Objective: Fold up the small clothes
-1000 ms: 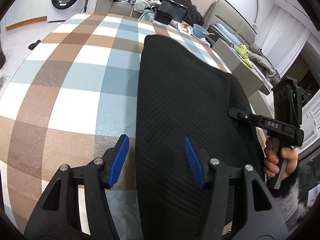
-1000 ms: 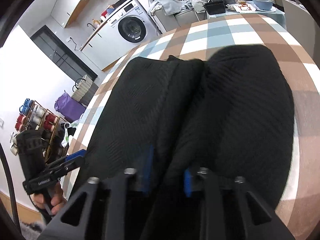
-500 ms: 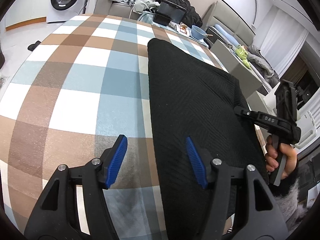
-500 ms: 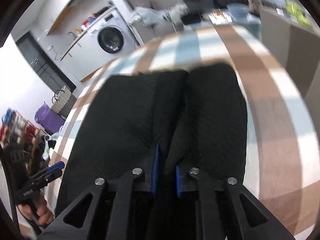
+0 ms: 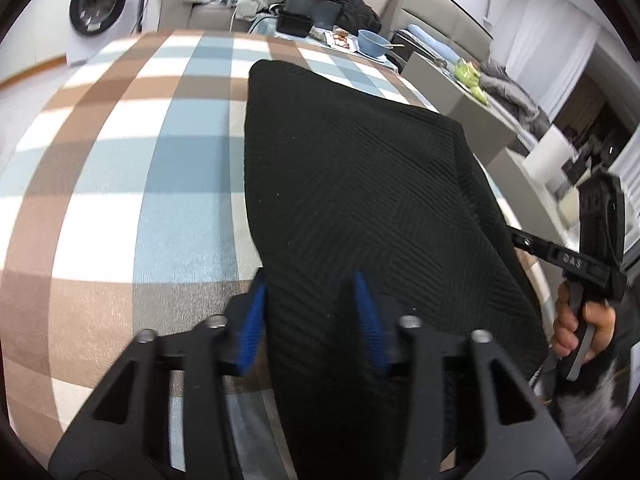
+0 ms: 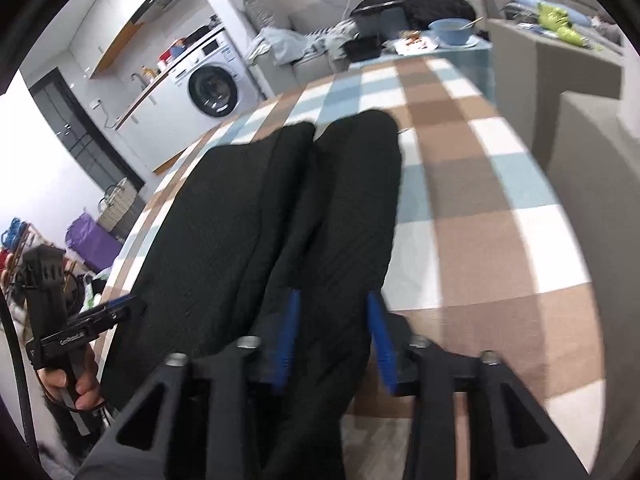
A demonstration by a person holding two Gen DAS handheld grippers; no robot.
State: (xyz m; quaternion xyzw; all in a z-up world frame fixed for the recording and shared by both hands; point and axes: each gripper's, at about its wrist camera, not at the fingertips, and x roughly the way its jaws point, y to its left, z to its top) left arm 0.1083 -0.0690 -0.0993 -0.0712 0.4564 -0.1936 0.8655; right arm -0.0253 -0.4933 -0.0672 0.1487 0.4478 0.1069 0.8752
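Note:
A black knitted garment [image 5: 360,168] lies lengthwise on the checked tablecloth [image 5: 120,184], folded into two long strips [image 6: 240,208]. My left gripper [image 5: 310,292] straddles its near left edge. Its jaws are closing, with flat cloth between the blue pads and no pinch showing. My right gripper [image 6: 333,312] sits over the right strip at its near end. Its jaws are opening, the cloth lying loose between the pads. Each gripper also appears in the other's view, held by a hand: the right gripper [image 5: 576,260] and the left gripper [image 6: 80,332].
A blue bowl [image 5: 372,42], a black container [image 5: 308,8] and food stand at the table's far end. Beyond are a sofa with clothes and a washing machine [image 6: 212,88]. A grey cabinet [image 5: 460,92] flanks the right side. The tablecloth [image 6: 460,184] runs bare right of the garment.
The left jaws narrowed and shifted right onto the garment's edge. The right jaws, pinched on a fold before, parted, and that gripper moved toward the garment's right side.

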